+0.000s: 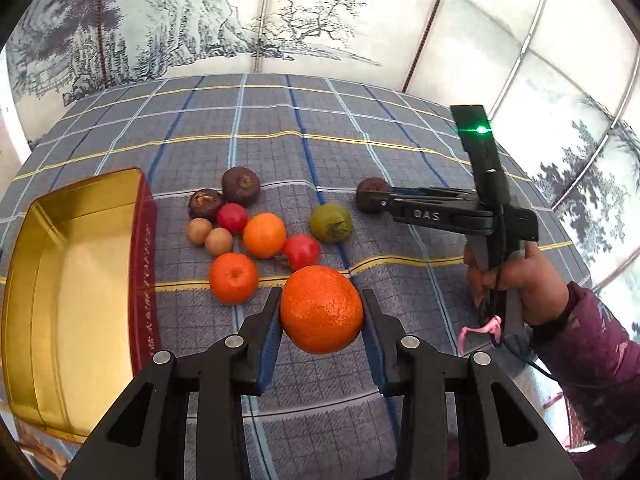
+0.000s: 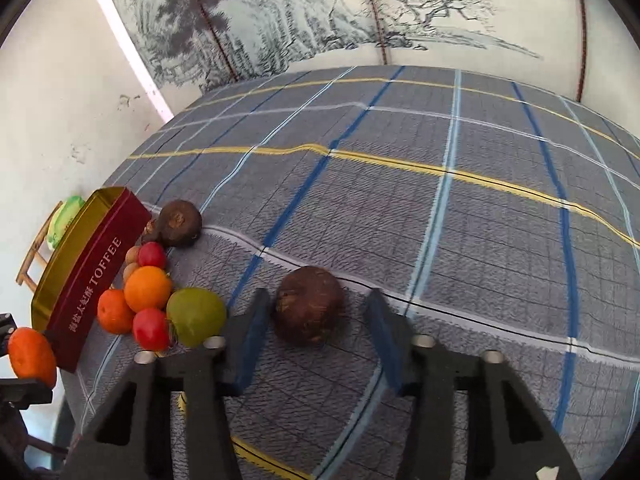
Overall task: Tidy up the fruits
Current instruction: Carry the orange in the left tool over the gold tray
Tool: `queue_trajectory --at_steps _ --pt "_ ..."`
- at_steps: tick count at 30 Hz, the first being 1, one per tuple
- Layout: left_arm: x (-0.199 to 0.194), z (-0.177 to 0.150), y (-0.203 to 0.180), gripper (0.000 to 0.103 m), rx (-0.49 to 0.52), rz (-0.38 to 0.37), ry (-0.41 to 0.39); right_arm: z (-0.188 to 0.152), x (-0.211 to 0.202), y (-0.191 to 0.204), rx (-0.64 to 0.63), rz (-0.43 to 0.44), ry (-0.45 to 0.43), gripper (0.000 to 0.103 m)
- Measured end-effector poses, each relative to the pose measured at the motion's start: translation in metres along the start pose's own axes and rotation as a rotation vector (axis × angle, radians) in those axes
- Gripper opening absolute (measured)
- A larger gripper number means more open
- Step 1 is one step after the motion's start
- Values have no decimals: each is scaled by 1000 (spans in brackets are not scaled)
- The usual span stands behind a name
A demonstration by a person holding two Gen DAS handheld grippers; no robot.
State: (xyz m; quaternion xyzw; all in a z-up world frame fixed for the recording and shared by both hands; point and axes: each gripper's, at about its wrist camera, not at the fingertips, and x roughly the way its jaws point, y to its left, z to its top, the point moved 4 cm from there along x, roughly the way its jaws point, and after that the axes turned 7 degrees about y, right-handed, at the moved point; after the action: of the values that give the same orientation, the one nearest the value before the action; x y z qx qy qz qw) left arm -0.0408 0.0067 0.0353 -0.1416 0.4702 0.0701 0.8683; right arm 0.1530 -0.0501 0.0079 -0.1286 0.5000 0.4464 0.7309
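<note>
Checked cloth covering the desk (image 1: 360, 128), left claw (image 1: 322, 312) clamping a large orange (image 1: 320, 308), right claw (image 2: 316, 312) straddling a brown fruit (image 2: 308, 304), pads not touching it, gold tin (image 1: 60, 280) lying beside the fruit pile.

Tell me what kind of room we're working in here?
Probably a home room, not a lab: a table under a plaid cloth, an ink-landscape folding screen behind it, and a toffee tin beside loose fruit.

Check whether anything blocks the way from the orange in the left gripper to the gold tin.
Nothing blocks it outright. The left gripper holds the orange above the cloth, the open tin to its left. A smaller orange lies beside the tin's red wall, near that path but probably below it.
</note>
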Motion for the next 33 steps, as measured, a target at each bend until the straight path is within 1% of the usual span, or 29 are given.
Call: queue_trajectory --at_steps 2,4,7,8,11,14,20,23,24,31,33 --pt "-4 -1 3 38 -9 3 -5 -5 -5 5 -24 -10 -17 32" --pt "-10 0 7 38 -17 12 -19 -13 -14 7 -35 -46 -56 31" --pt "-20 1 13 38 -22 36 -37 -25 -23 1 -2 -90 -88 31" --pt "-23 2 15 38 -25 44 -45 -23 -23 -4 18 -93 -90 31" --pt "-31 4 26 38 -38 64 -62 -26 -27 -15 53 -121 -87 31" --pt "-37 6 40 38 -52 103 -73 -26 -26 -23 85 -123 -78 31" --pt "-42 3 71 38 -77 185 -78 -24 -24 -24 80 -137 -75 32" --pt "-40 1 87 38 -86 222 -65 -24 -23 -22 76 -148 -67 32" --pt "-39 0 94 38 -89 245 -62 -24 -21 -21 75 -155 -62 32" --pt "-25 -4 135 38 -109 307 -32 -25 -19 -17 56 -194 -55 33" --pt "-23 -4 147 38 -111 337 -23 -25 -19 -15 49 -207 -53 33"
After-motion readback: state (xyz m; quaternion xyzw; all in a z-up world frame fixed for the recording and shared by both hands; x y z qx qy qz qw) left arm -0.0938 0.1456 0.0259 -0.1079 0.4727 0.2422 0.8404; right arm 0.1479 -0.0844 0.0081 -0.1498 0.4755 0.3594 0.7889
